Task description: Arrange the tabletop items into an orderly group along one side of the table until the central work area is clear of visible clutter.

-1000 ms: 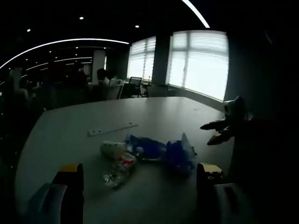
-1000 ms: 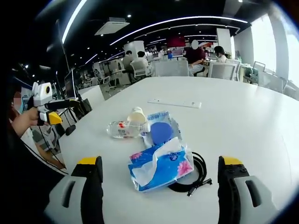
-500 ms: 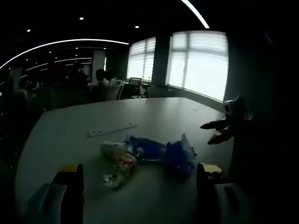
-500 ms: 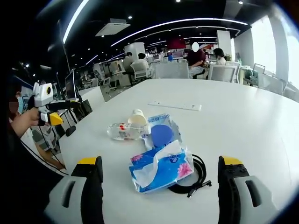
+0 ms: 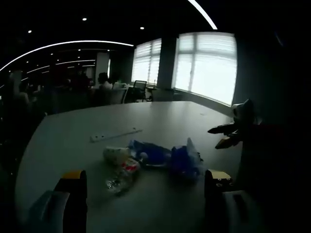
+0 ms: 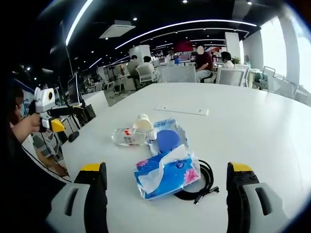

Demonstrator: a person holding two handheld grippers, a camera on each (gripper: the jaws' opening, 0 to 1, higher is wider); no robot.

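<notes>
A cluster lies mid-table: a blue tissue pack [image 6: 166,171], a clear plastic bottle [image 6: 127,135] on its side, a pale cup [image 6: 143,122], a blue round lid on a plastic bag [image 6: 168,139] and a black cable [image 6: 204,180]. A white strip [image 6: 181,110] lies farther off. My right gripper [image 6: 165,204] is open, with nothing between its wide-apart jaws, just short of the tissue pack. In the dim left gripper view the bottle [image 5: 121,175], cup [image 5: 114,154] and tissue pack [image 5: 186,161] lie ahead of my open left gripper [image 5: 144,204]. The left gripper [image 6: 60,116] enters the right gripper view from the left.
The white table [image 6: 252,126] stretches wide to the right and far side. Office chairs [image 6: 231,74] and seated people stand beyond it. Bright windows [image 5: 206,65] lie behind the table in the left gripper view, where the right gripper [image 5: 227,136] hovers at the table's right edge.
</notes>
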